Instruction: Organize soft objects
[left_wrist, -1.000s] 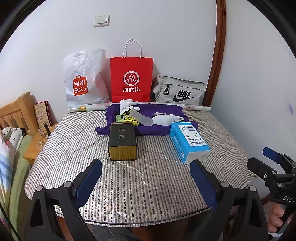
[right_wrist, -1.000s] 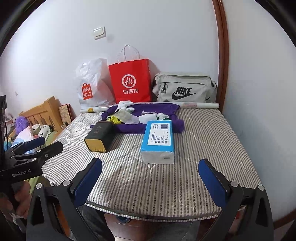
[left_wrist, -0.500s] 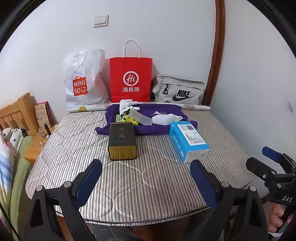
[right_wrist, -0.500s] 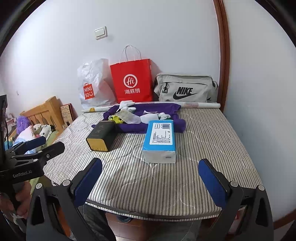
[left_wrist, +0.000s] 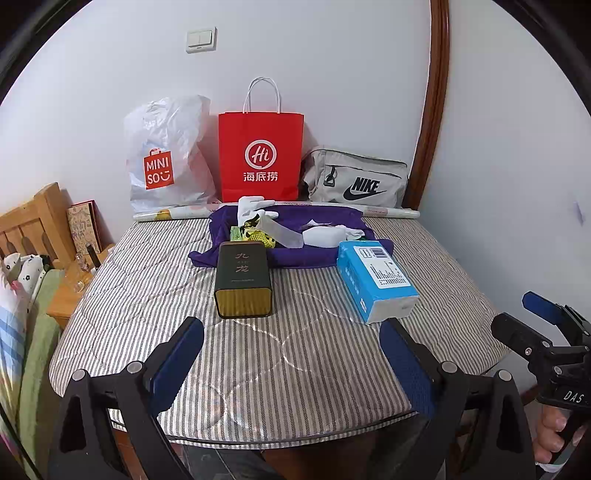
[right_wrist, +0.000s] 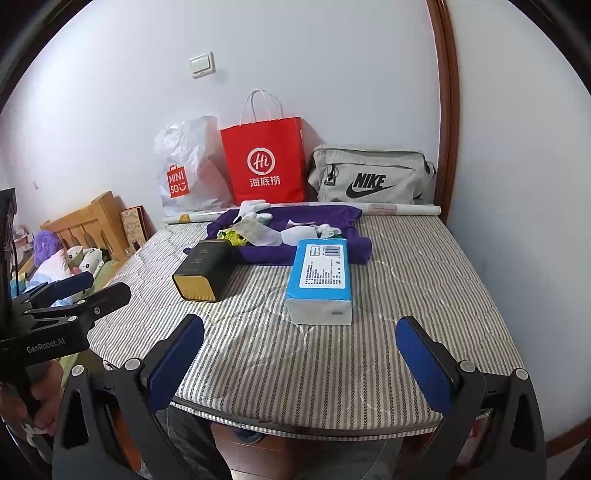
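A purple cloth (left_wrist: 325, 221) (right_wrist: 325, 216) lies spread at the back of the striped table pad (left_wrist: 295, 350) (right_wrist: 314, 354). On it rest white gloves (left_wrist: 253, 206) (right_wrist: 253, 208), a white folded cloth (left_wrist: 325, 236) (right_wrist: 301, 234) and a yellow-green item (left_wrist: 255, 234) (right_wrist: 232, 236). In front lie a dark tin with a gold end (left_wrist: 243, 278) (right_wrist: 205, 269) and a blue tissue pack (left_wrist: 376, 278) (right_wrist: 321, 278). My left gripper (left_wrist: 291, 360) and right gripper (right_wrist: 301, 360) hang open over the near edge, touching nothing. The right gripper (left_wrist: 528, 321) also shows in the left wrist view, and the left gripper (right_wrist: 92, 288) in the right.
Against the back wall stand a white Miniso bag (left_wrist: 166, 155), a red paper bag (left_wrist: 260, 155) and a grey Nike bag (left_wrist: 354, 181). A rolled poster (left_wrist: 391, 211) lies in front of them. A wooden headboard (left_wrist: 33, 221) and bedding are at the left.
Both cameras have drifted slightly; the scene sits a little further off. The objects have not moved and both grippers have stayed open.
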